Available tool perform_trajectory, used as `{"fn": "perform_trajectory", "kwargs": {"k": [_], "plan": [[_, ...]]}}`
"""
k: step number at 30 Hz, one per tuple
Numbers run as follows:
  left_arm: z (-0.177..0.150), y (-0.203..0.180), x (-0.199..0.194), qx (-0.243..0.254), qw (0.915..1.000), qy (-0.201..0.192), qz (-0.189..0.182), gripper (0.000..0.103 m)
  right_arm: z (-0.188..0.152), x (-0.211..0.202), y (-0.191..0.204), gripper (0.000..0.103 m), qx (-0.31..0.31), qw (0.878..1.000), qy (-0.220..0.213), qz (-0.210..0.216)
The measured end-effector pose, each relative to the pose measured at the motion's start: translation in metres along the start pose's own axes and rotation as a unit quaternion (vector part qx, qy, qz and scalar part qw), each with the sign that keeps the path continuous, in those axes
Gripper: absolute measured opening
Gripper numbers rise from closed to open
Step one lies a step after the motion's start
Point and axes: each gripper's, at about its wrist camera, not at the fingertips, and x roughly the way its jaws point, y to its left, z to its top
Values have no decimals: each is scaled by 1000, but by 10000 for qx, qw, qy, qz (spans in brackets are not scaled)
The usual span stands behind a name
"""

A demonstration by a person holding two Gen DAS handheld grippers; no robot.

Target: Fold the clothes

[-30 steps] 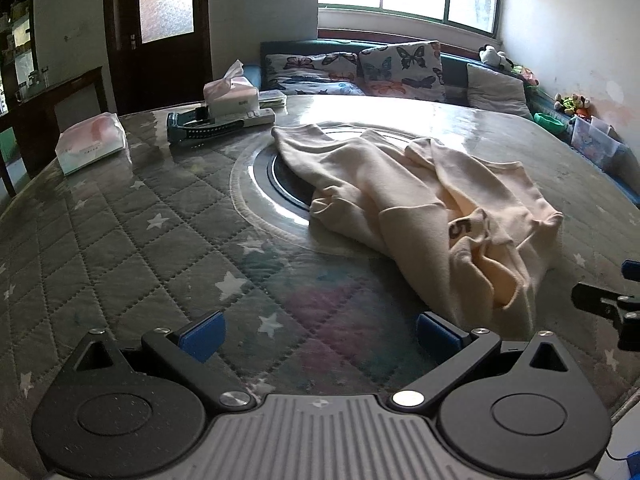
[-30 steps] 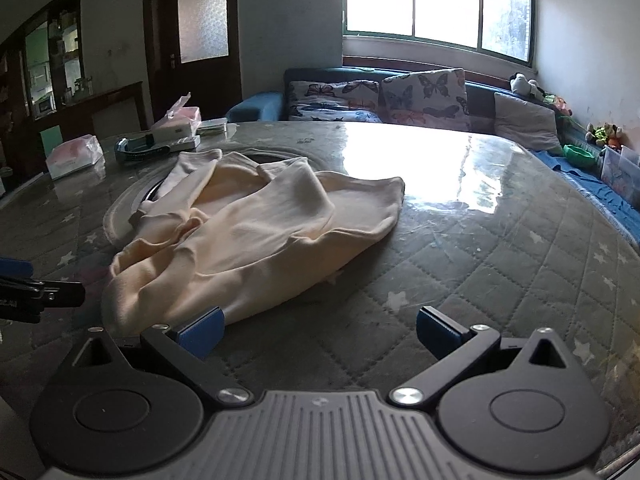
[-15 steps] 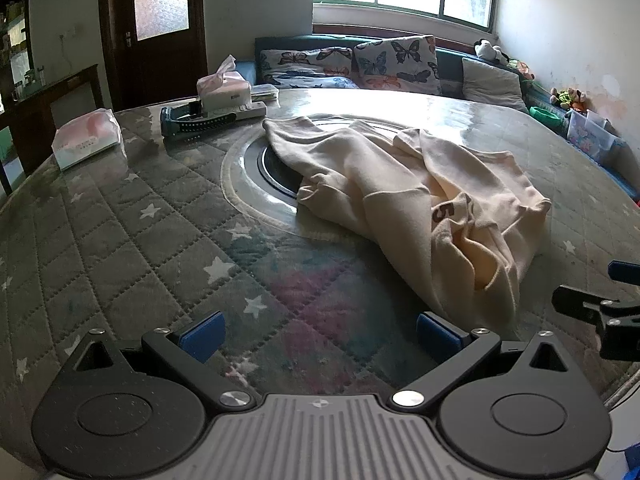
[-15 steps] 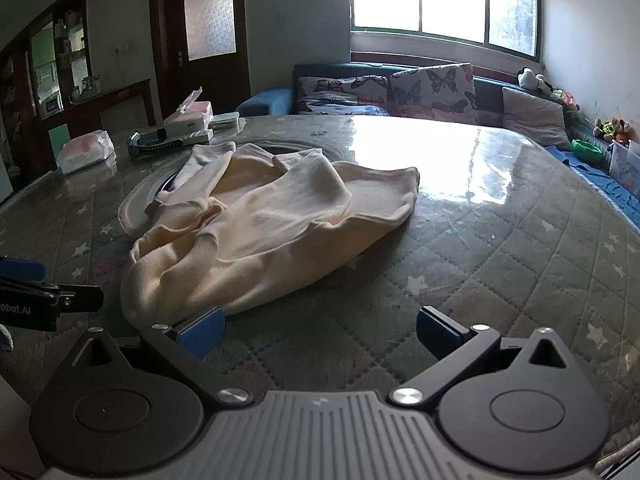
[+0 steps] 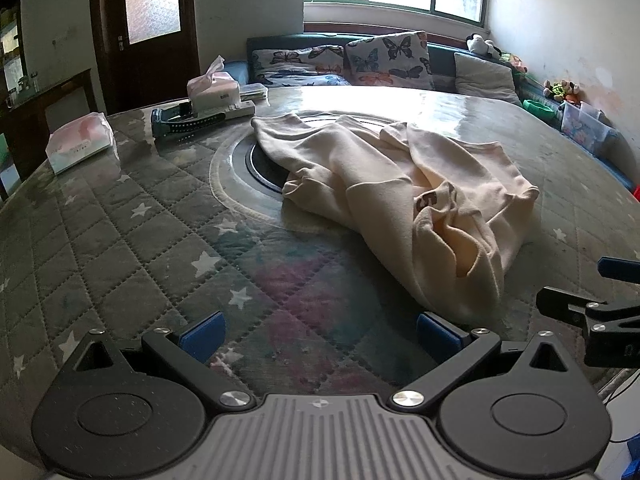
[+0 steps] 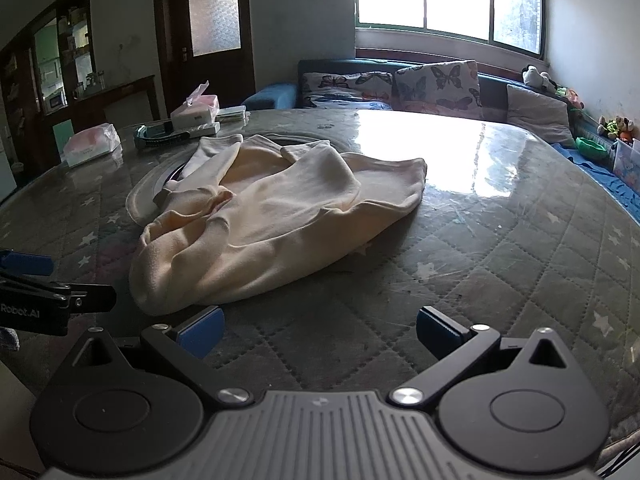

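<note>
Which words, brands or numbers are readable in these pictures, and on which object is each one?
"Robot.AI": on the side of the left gripper, seen from the right wrist.
Dark print on the cream garment: creased, not readable.
Printing on the tissue pack and tissue box: too small to read.

One garment (image 5: 404, 196) is counted on one table (image 5: 120, 248), along with two tissue packs, the first (image 5: 80, 142) apart from the second (image 5: 214, 88), while two grippers, left (image 5: 318, 330) and right (image 6: 318, 330), two butterfly cushions (image 5: 386, 58), and one door (image 5: 148, 20) are seen.
</note>
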Motion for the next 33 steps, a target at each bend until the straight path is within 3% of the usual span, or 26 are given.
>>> {"fn": "perform_trajectory", "kwargs": {"k": [33], "plan": [[30, 1, 2, 86, 9999, -118, -73, 103, 24, 9, 8, 103, -63, 9997, -43, 216]]}}
